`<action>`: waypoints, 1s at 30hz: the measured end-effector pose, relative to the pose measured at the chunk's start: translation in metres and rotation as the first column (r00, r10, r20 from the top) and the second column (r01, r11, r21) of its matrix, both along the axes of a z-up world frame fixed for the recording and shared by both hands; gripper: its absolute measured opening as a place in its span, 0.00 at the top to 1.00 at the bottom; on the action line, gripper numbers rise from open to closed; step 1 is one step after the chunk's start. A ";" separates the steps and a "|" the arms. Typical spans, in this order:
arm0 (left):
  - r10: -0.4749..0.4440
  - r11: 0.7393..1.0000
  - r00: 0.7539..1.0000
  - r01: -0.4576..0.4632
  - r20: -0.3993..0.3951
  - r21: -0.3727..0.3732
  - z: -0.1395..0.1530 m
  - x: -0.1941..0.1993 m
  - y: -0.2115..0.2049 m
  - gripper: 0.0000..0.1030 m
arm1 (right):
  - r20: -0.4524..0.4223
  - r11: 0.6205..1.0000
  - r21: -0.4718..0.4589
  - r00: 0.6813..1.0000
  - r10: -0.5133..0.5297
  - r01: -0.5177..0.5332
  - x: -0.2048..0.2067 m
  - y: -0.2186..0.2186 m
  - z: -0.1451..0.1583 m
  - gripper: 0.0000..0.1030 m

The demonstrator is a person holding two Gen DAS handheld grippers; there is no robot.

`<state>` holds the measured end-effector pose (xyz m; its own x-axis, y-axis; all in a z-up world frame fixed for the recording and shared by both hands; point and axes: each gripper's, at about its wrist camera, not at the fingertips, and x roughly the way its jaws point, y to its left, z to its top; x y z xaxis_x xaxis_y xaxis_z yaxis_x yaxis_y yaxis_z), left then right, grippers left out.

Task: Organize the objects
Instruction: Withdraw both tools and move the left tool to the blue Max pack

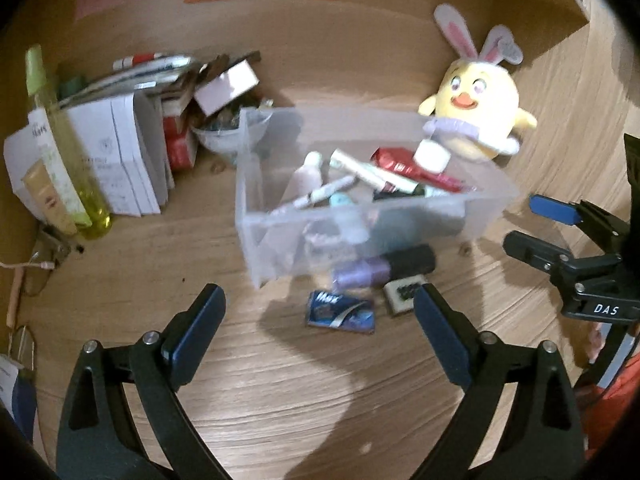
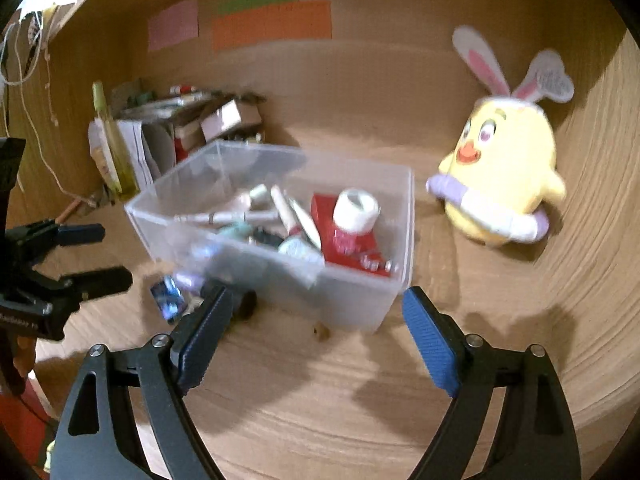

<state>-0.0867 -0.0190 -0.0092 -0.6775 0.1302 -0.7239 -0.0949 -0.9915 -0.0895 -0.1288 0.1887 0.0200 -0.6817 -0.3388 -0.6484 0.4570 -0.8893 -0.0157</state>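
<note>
A clear plastic bin (image 1: 280, 240) sits mid-table and holds tubes, a red packet and a white jar. Loose on the wood in front of it lie a blue packet (image 1: 341, 312), a purple bottle (image 1: 362, 274), a black cylinder (image 1: 412, 260) and a small black-and-white square (image 1: 404, 294). My left gripper (image 1: 320, 296) is open with nothing between its pads; the blue packet lies on the table just beyond them. My right gripper (image 2: 318, 300) is open and empty before the bin's near corner (image 2: 352, 300). Each gripper shows in the other's view: the right (image 1: 524, 222), the left (image 2: 114, 256).
A yellow plush chick with bunny ears (image 2: 500, 176) leans against the right wooden wall. At the back left stand a yellow-green spray bottle (image 1: 60, 140), white boxes (image 1: 120, 152), a bowl (image 1: 232, 132) and clutter. Coloured paper sheets (image 2: 272, 24) hang on the back wall. A small brown bit (image 2: 322, 332) lies near the bin.
</note>
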 end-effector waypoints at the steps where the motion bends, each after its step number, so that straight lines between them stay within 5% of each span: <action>1: 0.002 1.000 1.000 -0.002 0.009 0.001 -0.003 -0.001 -0.002 0.07 | 0.015 1.000 0.006 1.000 0.001 -0.001 -0.001 0.001 -0.005 0.18; 12: -0.036 0.999 0.993 0.040 0.110 -0.030 -0.035 -0.012 0.009 0.07 | 0.132 0.999 0.033 0.991 -0.016 0.012 -0.017 0.009 -0.043 0.20; 19: -0.068 0.995 0.988 0.078 0.140 -0.067 -0.041 -0.020 0.019 0.09 | 0.205 0.999 0.040 0.979 -0.003 -0.005 -0.030 -0.002 -0.057 0.54; 30: -0.117 0.990 0.984 0.126 0.135 -0.062 -0.043 -0.023 0.025 0.29 | 0.194 0.998 0.048 0.980 0.028 -0.038 -0.032 -0.018 -0.059 0.84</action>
